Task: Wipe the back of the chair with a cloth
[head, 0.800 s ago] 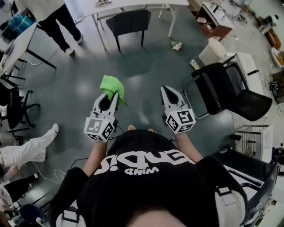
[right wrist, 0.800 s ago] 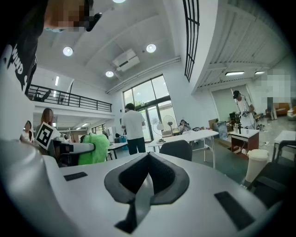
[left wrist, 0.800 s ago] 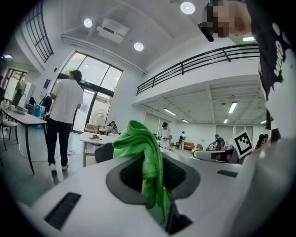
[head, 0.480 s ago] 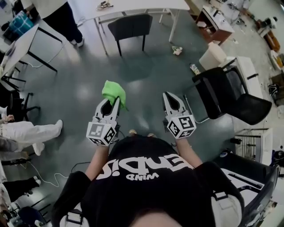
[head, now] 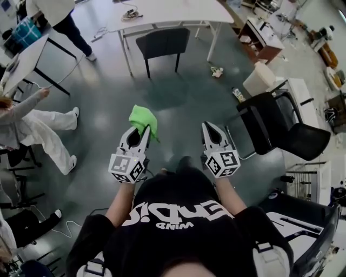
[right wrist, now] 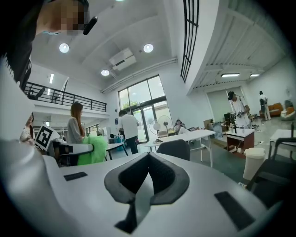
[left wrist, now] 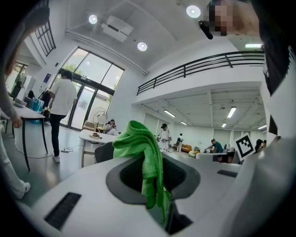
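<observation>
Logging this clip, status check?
Left gripper shut on green cloth. Right gripper shut, empty. Dark chair ahead by the table, not yet reached. Only floor between.

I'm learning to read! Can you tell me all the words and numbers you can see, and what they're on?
"...ENDS!": big white letters on the black T-shirt, upside down in the head view. The start is folded out of sight.
"WIND": a small line under it, blurry, so not certain.
Left marker cube and right marker cube: black-and-white square patterns only, no words.
Green cloth: no print.
</observation>
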`<act>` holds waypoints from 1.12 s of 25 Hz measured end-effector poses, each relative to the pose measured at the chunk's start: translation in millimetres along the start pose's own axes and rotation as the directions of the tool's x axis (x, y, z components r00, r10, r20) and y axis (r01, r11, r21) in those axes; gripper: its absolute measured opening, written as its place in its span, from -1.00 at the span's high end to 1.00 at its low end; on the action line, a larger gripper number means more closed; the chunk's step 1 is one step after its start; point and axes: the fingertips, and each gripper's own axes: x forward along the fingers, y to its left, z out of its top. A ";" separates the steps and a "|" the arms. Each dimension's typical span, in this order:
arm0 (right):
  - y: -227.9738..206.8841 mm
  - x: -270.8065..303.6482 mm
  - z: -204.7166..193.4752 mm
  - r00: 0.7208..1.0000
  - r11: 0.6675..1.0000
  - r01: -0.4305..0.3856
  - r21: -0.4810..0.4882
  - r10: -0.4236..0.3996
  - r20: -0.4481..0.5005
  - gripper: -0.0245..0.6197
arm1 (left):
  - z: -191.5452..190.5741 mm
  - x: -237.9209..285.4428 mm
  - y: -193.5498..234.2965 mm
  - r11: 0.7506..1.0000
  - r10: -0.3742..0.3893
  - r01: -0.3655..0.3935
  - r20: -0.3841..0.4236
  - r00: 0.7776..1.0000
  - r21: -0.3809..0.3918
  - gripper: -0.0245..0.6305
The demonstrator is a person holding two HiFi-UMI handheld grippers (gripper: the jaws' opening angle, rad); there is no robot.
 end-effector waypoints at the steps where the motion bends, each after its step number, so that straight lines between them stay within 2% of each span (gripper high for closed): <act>1: -0.1 4.6 1.4 1.000 1.000 0.003 0.000 -0.003 0.002 0.93 | 0.3 2.4 4.3 1.000 0.000 0.000 0.000 1.000 -0.003 0.71; 11: -42.2 95.4 15.9 1.000 1.000 -0.003 -0.011 0.004 0.026 0.93 | 5.0 74.8 60.0 1.000 0.016 -0.016 0.010 1.000 0.004 0.71; 20: -116.4 203.5 54.5 0.996 0.996 -0.083 -0.033 0.083 -0.009 0.93 | 33.9 190.0 103.2 0.997 0.081 -0.081 0.028 0.996 0.001 0.71; 28: -198.2 284.4 87.0 0.986 0.985 -0.166 -0.045 0.165 -0.028 0.93 | 62.8 294.3 123.6 0.986 0.167 -0.166 0.062 0.984 -0.021 0.71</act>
